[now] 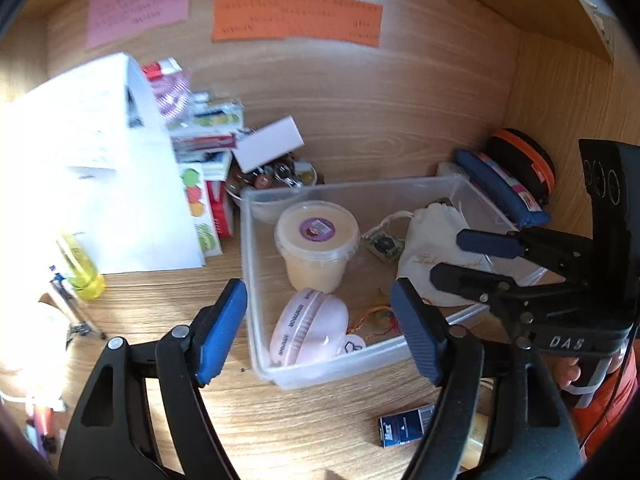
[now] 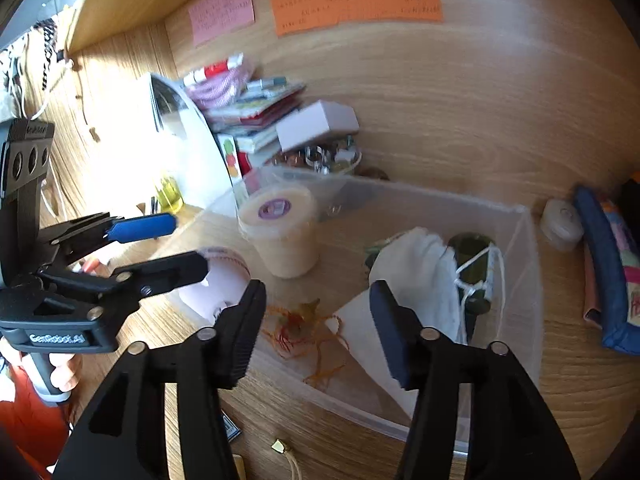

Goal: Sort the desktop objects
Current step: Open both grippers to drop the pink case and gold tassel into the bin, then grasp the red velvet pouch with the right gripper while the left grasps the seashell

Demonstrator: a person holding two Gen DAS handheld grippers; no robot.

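A clear plastic bin (image 1: 256, 280) (image 2: 532, 280) sits on the wooden desk. In it are a cream lidded tub (image 1: 316, 244) (image 2: 284, 232), a pink round case (image 1: 308, 328) (image 2: 216, 284), a white drawstring pouch (image 1: 436, 248) (image 2: 416, 276), a dark green bottle (image 2: 476, 256) and tangled orange string (image 2: 296, 324). My left gripper (image 1: 320, 332) (image 2: 176, 244) is open and empty above the bin's near left corner. My right gripper (image 2: 316, 332) (image 1: 460, 256) is open and empty over the bin's right part, by the pouch.
A white paper stack (image 1: 100, 168) and a pile of colourful boxes (image 1: 208, 160) stand at the back left. A yellow-green bottle (image 1: 80, 268) lies left. A blue pencil case (image 1: 504, 188) (image 2: 600, 264) and orange-black case (image 1: 524, 164) sit right. A small blue box (image 1: 404, 426) lies in front.
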